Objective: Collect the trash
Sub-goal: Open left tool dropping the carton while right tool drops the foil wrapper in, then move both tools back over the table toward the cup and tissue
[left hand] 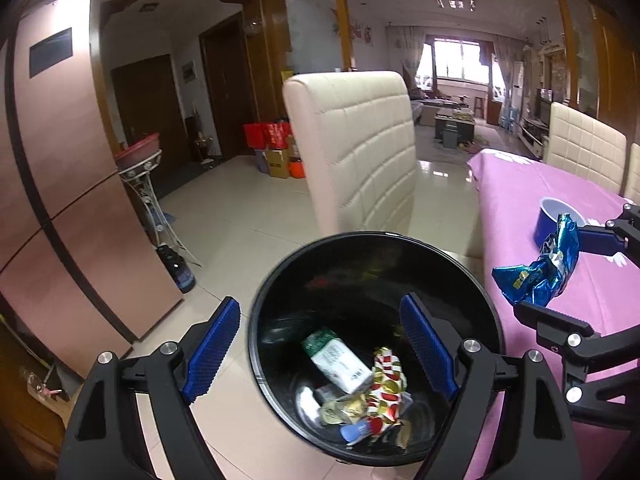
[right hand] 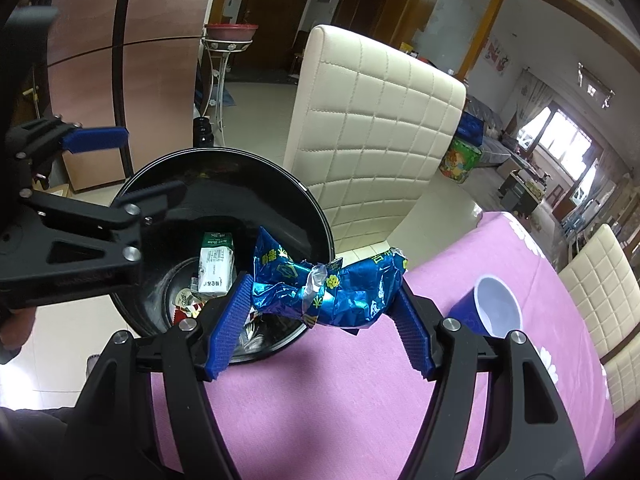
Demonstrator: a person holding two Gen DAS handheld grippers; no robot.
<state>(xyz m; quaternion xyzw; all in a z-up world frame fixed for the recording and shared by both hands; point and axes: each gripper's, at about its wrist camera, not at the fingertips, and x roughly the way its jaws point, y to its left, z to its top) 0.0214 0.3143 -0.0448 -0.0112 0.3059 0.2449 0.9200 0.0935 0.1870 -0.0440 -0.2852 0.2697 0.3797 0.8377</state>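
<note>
Beside pink cloth point(right hand: 320, 400), right gripper point(right hand: 320, 316) pinches crinkled blue foil wrapper point(right hand: 320, 292); left gripper point(left hand: 320, 344) gapes empty.

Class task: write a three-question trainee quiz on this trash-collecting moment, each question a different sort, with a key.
1. True or false: the right tool holds a crumpled blue foil wrapper.
2. Multiple choice: the white carton lies A) on the pink tablecloth B) in the black bin C) on the cream chair.
3. Fill in: the blue cup stands on the ____.

Key: 1 true; 2 B; 3 tablecloth.
</note>
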